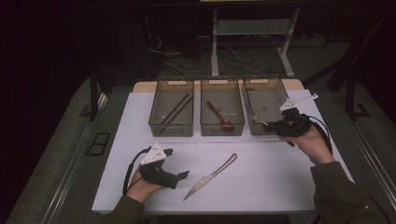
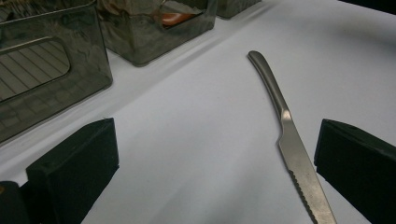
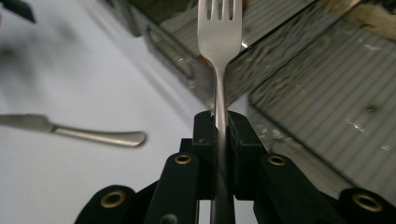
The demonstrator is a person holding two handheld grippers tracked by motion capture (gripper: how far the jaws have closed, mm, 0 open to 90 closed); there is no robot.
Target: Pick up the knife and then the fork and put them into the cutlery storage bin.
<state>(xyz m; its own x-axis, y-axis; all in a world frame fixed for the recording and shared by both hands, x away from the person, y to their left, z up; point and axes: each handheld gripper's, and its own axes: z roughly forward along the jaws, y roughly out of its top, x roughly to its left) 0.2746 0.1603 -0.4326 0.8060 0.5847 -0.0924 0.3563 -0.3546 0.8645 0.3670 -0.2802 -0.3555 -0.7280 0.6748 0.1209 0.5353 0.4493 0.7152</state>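
A steel table knife [image 1: 210,176] lies diagonally on the white table top, blade toward the near edge. My left gripper [image 1: 176,163] rests just left of it, open. In the left gripper view the knife [image 2: 290,140] lies between the wide black jaws of the left gripper [image 2: 217,172], close to the right one, and neither pad touches it. My right gripper [image 1: 279,126] hovers at the front edge of the right bin [image 1: 275,88], shut on a fork [image 1: 259,121]. The right gripper view has the fork [image 3: 219,28] clamped by its handle in the right gripper [image 3: 221,126], tines pointing away over the bin.
Three clear bins stand in a row at the back of the table. The left bin [image 1: 156,109] holds chopsticks [image 1: 173,112], the middle bin [image 1: 203,112] a brown spoon [image 1: 220,116]. A metal piece [image 1: 250,111] lies in the right bin. Table edges drop off on both sides.
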